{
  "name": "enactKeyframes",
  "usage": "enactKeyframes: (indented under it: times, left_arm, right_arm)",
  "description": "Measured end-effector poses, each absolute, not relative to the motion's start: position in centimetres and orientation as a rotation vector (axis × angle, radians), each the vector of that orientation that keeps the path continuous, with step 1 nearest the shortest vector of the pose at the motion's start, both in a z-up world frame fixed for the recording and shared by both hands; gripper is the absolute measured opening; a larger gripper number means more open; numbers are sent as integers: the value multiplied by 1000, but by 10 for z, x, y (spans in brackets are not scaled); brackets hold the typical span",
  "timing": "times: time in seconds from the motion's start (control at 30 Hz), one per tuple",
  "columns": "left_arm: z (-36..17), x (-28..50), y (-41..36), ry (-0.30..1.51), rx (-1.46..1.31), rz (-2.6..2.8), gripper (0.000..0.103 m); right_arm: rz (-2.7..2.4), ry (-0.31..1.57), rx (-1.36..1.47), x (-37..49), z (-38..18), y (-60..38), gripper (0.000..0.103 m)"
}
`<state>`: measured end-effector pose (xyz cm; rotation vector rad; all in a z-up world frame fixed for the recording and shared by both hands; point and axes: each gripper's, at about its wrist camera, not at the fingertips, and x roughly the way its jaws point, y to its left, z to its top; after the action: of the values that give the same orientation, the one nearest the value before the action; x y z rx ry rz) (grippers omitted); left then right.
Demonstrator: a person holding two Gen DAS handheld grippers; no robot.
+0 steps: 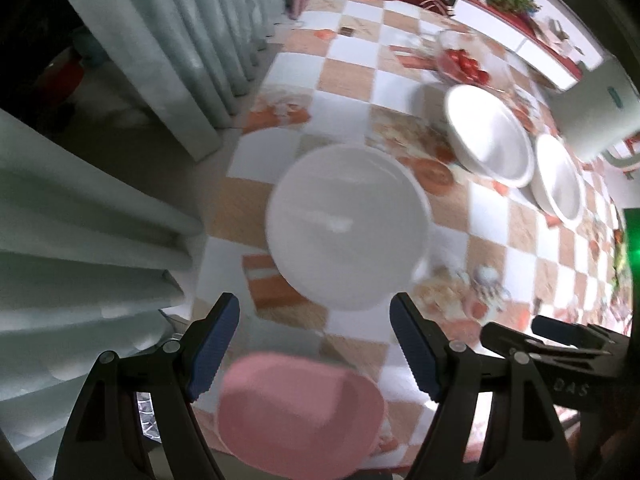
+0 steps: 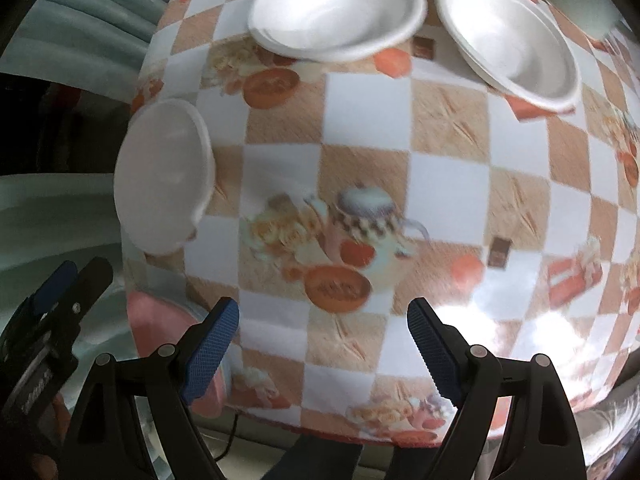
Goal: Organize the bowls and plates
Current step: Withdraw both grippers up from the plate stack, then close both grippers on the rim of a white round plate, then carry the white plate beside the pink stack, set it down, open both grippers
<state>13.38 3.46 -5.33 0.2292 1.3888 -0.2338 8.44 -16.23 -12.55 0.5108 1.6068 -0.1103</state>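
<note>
Both grippers empty over the checkered bench, bowls not yet gathered.

Left gripper point(image 1: 314, 340) jaws spread wide, holding nothing; right gripper point(image 2: 323, 342) the same. Near white bowl point(image 1: 346, 226) sits just ahead of the left jaws, centred between them, not touching. Two more white bowls, middle bowl point(image 1: 490, 136) and far bowl point(image 1: 558, 178), sit side by side well beyond it; pink stool point(image 1: 298, 410) sits below the bench edge. Likely step: grab the near bowl. Best to come in low, pinch the rim on one side, keep it level, then nest it into the other bowls. Frames are blurry.
</note>
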Motion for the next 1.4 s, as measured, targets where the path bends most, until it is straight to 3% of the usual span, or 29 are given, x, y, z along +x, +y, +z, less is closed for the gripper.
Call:
enactKeyframes:
  times: [0.67, 0.73, 0.8, 0.9, 0.93, 1.0, 1.1, 1.4]
  left_arm:
    - [-121, 203, 34, 1454, 354, -172, 80]
    - [-127, 202, 33, 1471, 363, -184, 76]
    - [-133, 202, 32, 1493, 365, -200, 63]
    - [-140, 198, 26, 1519, 361, -230, 36]
    - [-142, 195, 22, 1529, 368, -244, 32]
    - [-143, 188, 14, 1524, 383, -270, 32]
    - [-143, 173, -3, 1520, 419, -321, 30]
    - [-145, 112, -58, 1516, 522, -457, 28]
  right_arm:
    - [-48, 1592, 333, 181, -171, -116, 87]
    - [-34, 1587, 337, 184, -174, -112, 77]
    - [-17, 1596, 350, 186, -179, -105, 55]
    - [17, 1585, 402, 184, -181, -102, 48]
    - [33, 1580, 415, 184, -180, -103, 45]
    - [42, 1583, 413, 182, -179, -102, 30]
    - [33, 1600, 423, 175, -185, -111, 24]
    - [-30, 1628, 476, 113, -197, -154, 24]
